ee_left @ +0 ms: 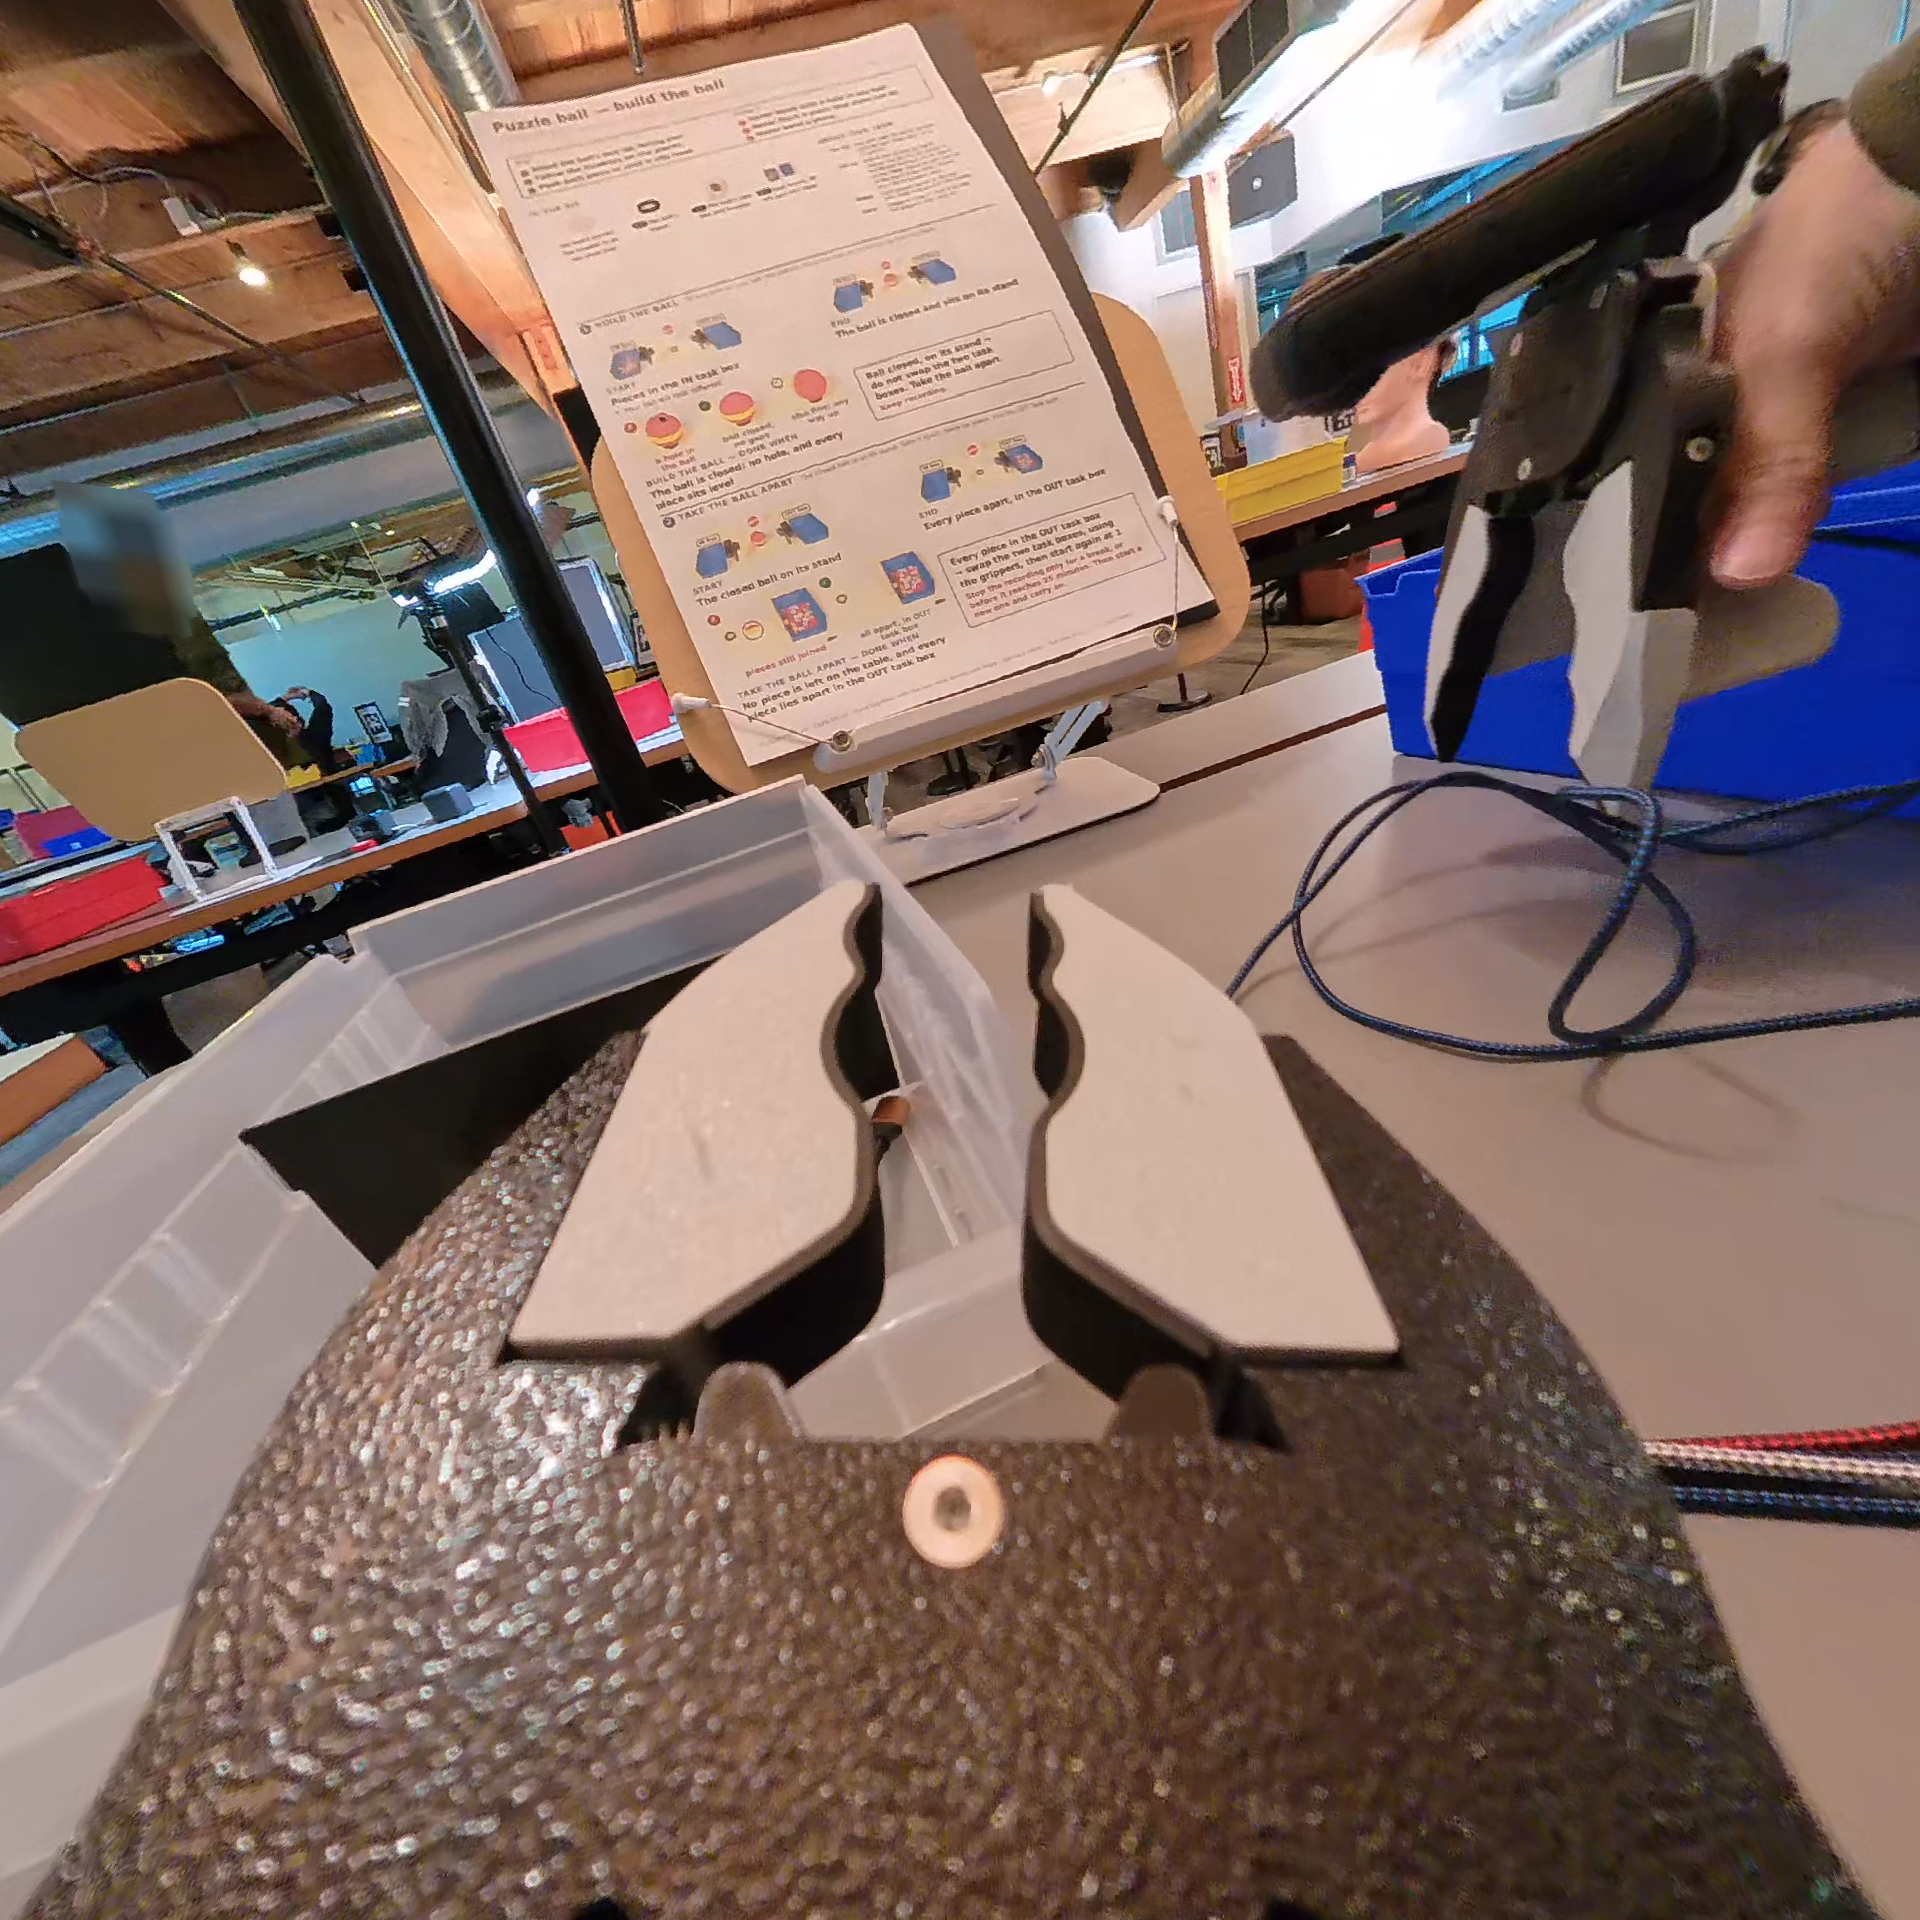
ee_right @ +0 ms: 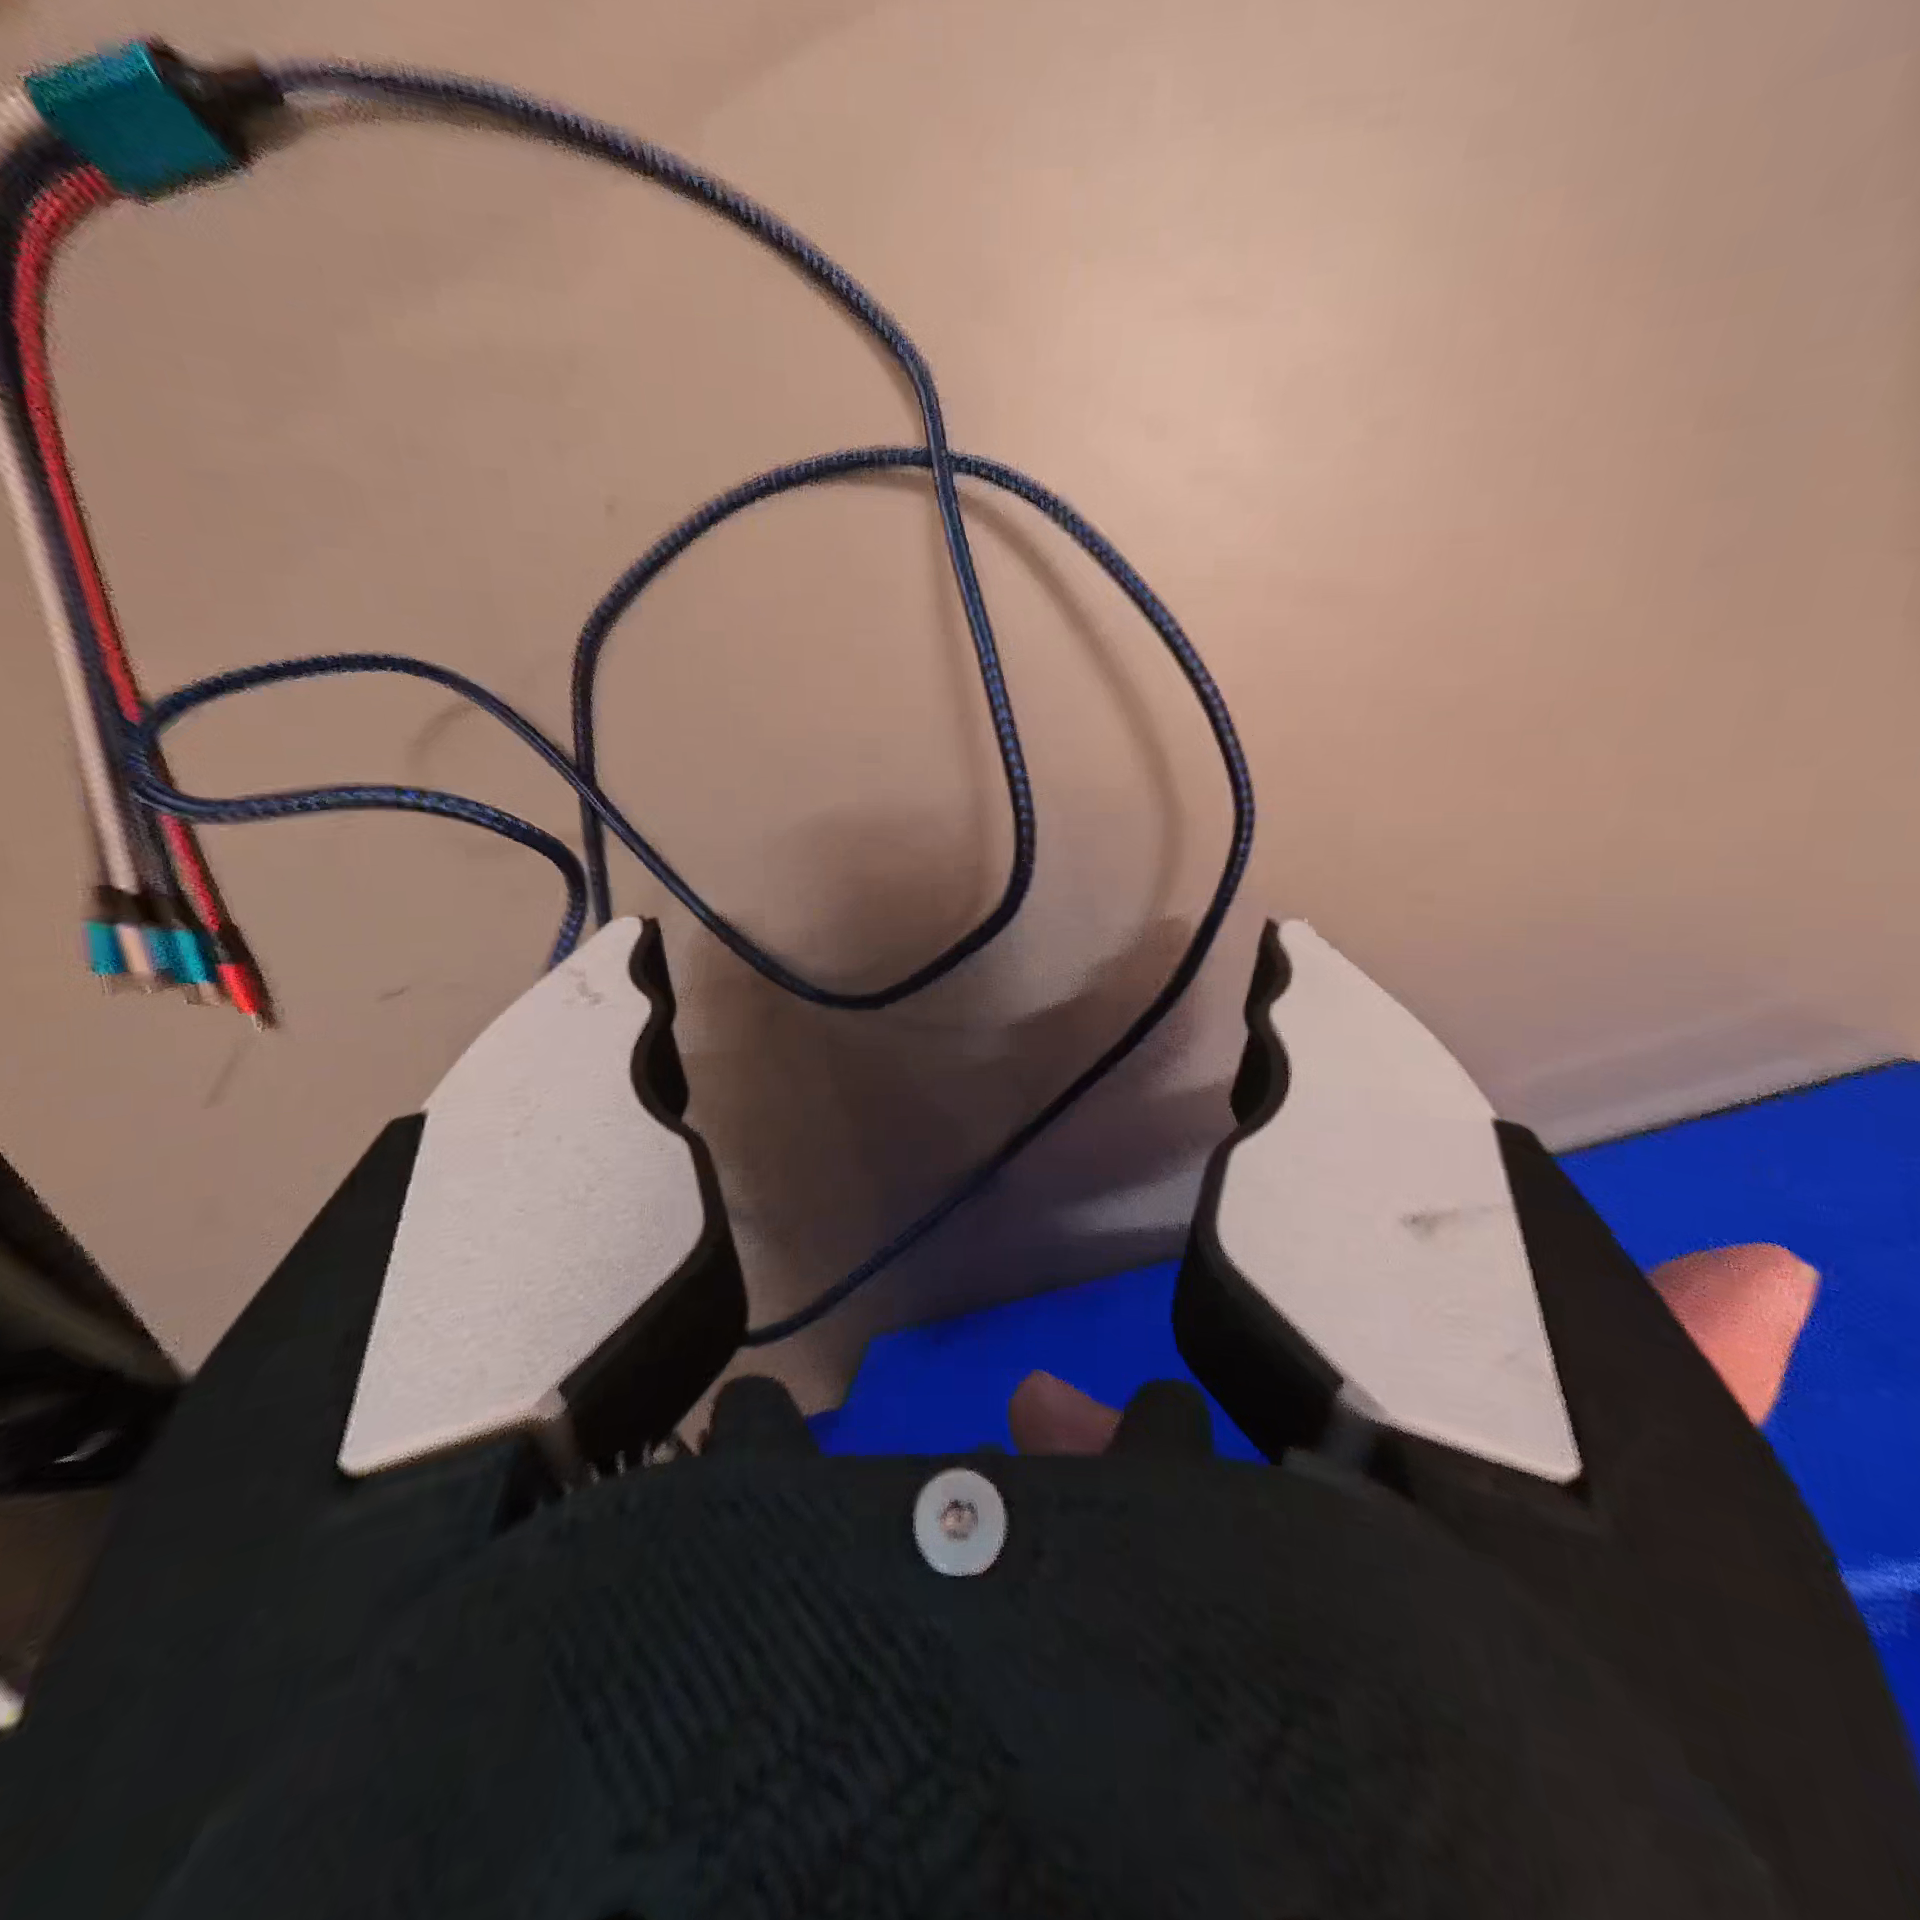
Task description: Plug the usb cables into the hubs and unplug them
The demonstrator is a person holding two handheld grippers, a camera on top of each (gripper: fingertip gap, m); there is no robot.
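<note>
My left gripper (ee_left: pixel 956 914) is open and empty, hovering over the right wall of a clear plastic bin (ee_left: pixel 623 925). My right gripper (ee_right: pixel 956 935) is open and empty, pointing down at the table. It also shows in the left wrist view (ee_left: pixel 1532 764), held by a hand in front of a blue bin. Below it a blue braided cable (ee_right: pixel 977 582) lies in loose loops, also seen in the left wrist view (ee_left: pixel 1621 935). A teal block (ee_right: pixel 130 125) joins this cable to a bundle of red, white and dark cables (ee_right: pixel 73 582) ending in small plugs (ee_right: pixel 177 956). No hub is clearly visible.
A blue bin (ee_left: pixel 1538 686) stands at the table's right, with a tan card on it (ee_right: pixel 1735 1320). An instruction sheet on a stand (ee_left: pixel 831 416) is behind the clear bin. A black pole (ee_left: pixel 447 416) rises at the left. Braided cables (ee_left: pixel 1787 1475) lie at the right edge. From the left gripper's tips to the teal block (ee_right: pixel 130 125) is close to 10 cm.
</note>
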